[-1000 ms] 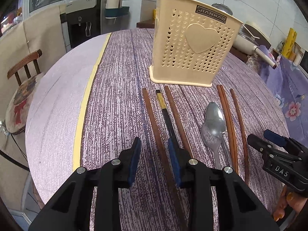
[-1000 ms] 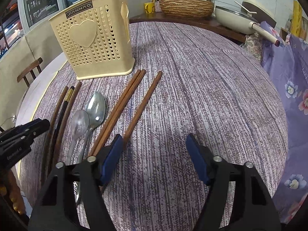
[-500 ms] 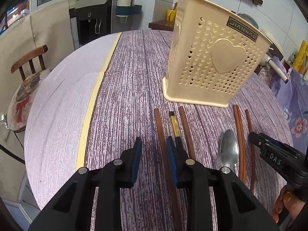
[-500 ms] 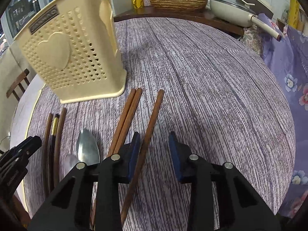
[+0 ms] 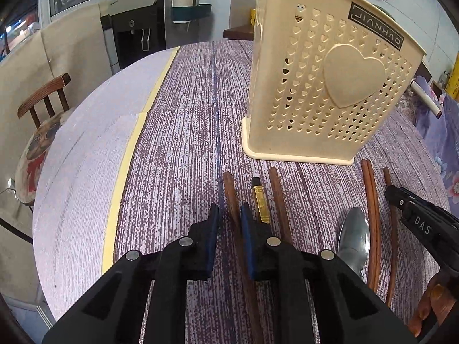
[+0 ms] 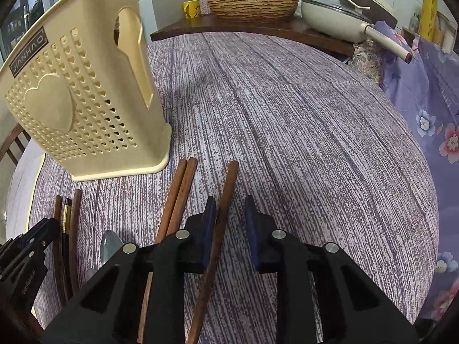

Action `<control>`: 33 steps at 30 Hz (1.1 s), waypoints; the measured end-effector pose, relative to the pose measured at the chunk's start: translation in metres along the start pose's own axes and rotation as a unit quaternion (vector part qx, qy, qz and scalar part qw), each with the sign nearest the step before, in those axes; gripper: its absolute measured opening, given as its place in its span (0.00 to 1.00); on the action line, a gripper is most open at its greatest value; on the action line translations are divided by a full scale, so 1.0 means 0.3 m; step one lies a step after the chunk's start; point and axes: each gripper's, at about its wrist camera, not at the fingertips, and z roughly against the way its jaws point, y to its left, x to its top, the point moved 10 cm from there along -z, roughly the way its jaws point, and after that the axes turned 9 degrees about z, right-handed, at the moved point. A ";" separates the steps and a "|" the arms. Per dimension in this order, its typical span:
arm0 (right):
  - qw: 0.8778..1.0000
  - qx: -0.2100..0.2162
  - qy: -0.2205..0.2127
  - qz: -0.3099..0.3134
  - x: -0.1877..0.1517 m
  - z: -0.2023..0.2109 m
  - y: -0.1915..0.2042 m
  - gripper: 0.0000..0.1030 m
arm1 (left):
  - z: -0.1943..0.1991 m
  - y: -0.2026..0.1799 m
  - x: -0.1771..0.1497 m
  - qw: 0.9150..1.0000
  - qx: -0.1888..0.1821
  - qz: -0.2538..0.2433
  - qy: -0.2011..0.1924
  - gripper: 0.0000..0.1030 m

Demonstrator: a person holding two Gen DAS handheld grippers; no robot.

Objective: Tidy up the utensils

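Note:
A cream perforated utensil holder (image 5: 330, 91) stands upright on the round table; it also shows in the right wrist view (image 6: 80, 103). Several brown chopsticks, a black-and-gold one (image 5: 261, 203) and a spoon (image 5: 353, 238) lie in front of it. My left gripper (image 5: 229, 229) is low over the leftmost brown chopstick (image 5: 231, 195), its pads narrowly open on either side of it. My right gripper (image 6: 228, 223) straddles the rightmost brown chopstick (image 6: 228, 183), with the left pad against it and a gap to the right pad.
The table has a purple streaked cloth (image 6: 301, 120). A wooden chair (image 5: 43, 97) stands left of the table. A shelf behind holds a woven basket (image 6: 252, 3) and a pan (image 6: 338, 20). A floral cloth (image 6: 430, 109) hangs at right.
Both grippers have moved forward and down towards the holder and narrowed. Each now has a brown chopstick between its pads.

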 end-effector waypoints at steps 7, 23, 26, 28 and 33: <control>1.000 0.010 -0.012 -0.011 0.002 0.024 0.000 0.21 | 0.007 0.030 -0.001 1.000 -0.010 0.018 -0.004 0.16; 1.000 -0.004 -0.013 0.010 0.009 -0.002 0.048 0.23 | -0.006 -0.016 0.001 1.000 0.014 -0.012 -0.005 0.15; 1.000 -0.004 -0.010 0.014 0.025 -0.013 0.053 0.18 | -0.014 -0.021 0.012 1.000 0.019 -0.014 0.000 0.10; 1.000 -0.001 -0.008 0.014 0.035 -0.020 0.055 0.14 | -0.019 -0.020 0.020 1.000 0.014 -0.007 0.006 0.09; 1.000 0.004 -0.008 0.022 0.044 -0.024 0.062 0.10 | -0.026 -0.015 0.034 1.000 0.015 -0.009 0.011 0.09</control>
